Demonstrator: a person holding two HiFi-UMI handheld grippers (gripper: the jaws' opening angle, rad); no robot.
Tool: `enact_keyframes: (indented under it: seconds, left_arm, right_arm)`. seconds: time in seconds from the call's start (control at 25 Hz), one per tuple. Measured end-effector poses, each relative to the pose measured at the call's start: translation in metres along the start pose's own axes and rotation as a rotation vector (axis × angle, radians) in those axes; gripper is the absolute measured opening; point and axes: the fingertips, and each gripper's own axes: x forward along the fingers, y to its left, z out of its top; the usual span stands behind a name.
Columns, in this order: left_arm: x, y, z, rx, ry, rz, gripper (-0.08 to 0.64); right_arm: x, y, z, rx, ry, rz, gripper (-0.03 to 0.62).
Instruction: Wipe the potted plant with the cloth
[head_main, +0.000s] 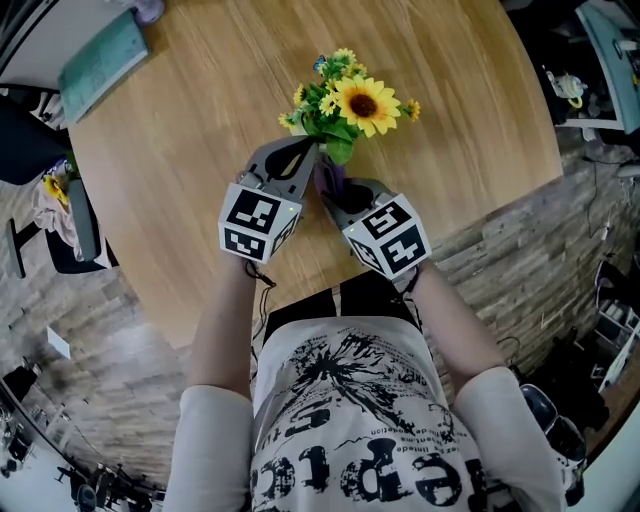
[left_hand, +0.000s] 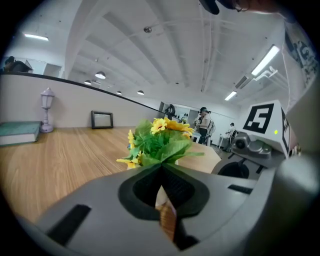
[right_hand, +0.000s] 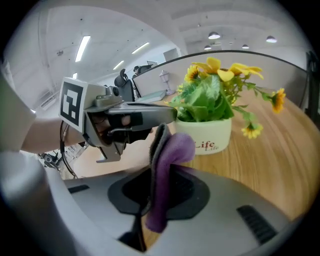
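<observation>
A potted plant (head_main: 350, 105) with sunflowers and green leaves stands in a white pot (right_hand: 206, 134) on the round wooden table (head_main: 180, 150). My left gripper (head_main: 311, 148) is shut, and its tips reach the leaves (left_hand: 162, 145) at the plant's near left side. No object shows between its jaws (left_hand: 161, 169). My right gripper (head_main: 333, 196) is shut on a purple cloth (right_hand: 174, 149), which stands up out of the jaws. The cloth (head_main: 330, 176) sits just short of the pot, on its near side. In the right gripper view the left gripper (right_hand: 167, 114) points across at the plant.
A green book (head_main: 102, 62) lies at the table's far left, with a small lamp (left_hand: 46, 107) and a picture frame (left_hand: 102, 120) by the far wall. The table's near edge (head_main: 300, 300) runs just behind both grippers. People stand in the far background.
</observation>
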Motion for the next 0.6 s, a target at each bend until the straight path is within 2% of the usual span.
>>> enact_keyframes:
  seconds: [0.12,0.36,0.6]
  left_arm:
    - [0.001,0.002,0.001,-0.008,0.005,0.011,0.003]
    - [0.001,0.001,0.0,-0.02,0.025,0.049,0.003]
    - [0.004,0.002,-0.001,-0.02,0.073,0.109,0.003]
  right_arm:
    - [-0.015,-0.022,-0.009,0.015,0.02,-0.06,0.072]
    - [-0.048,-0.079,-0.026,0.109,0.026,-0.165,0.074]
    - [-0.064,-0.129,-0.018,0.042,0.042,-0.213,0.074]
